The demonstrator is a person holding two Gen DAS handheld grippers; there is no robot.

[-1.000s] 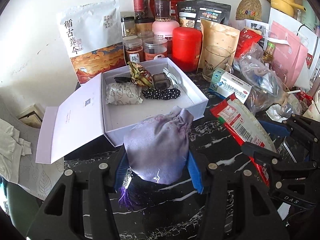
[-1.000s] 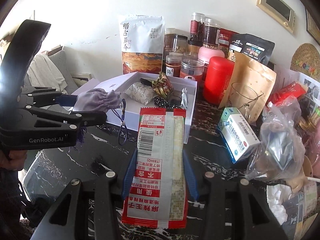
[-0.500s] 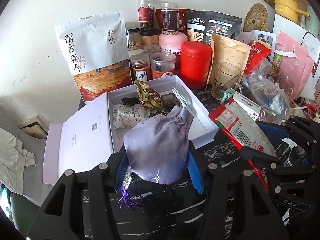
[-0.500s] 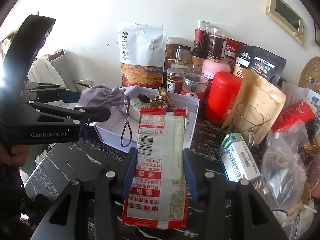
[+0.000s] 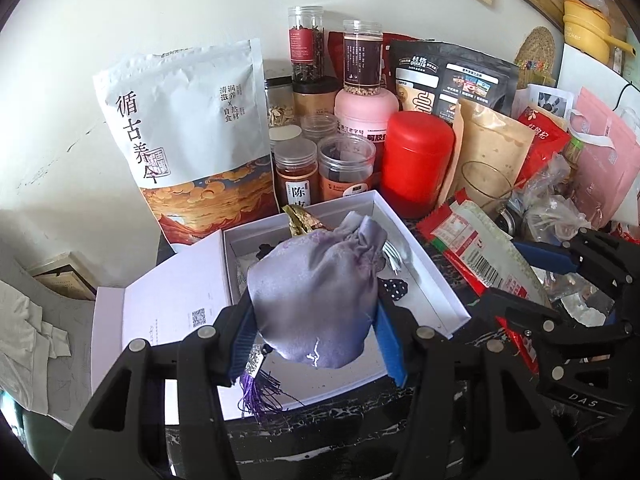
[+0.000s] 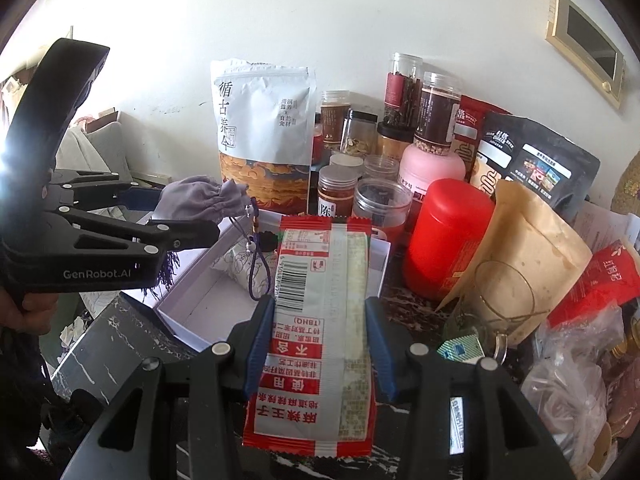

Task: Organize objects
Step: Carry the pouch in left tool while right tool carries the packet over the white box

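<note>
White box (image 5: 424, 276) holds wrapped packet (image 6: 236, 268), gold foil item (image 5: 302, 220).

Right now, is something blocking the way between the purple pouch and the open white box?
Nothing visible blocks it. The purple pouch, clamped in the left hand-held gripper, hangs over the white box, whose near part looks free.

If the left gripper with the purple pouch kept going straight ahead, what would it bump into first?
Probably the white box: the left gripper, shut on the pouch, points down into it, toward the things inside. Depth is hard to judge.
</note>
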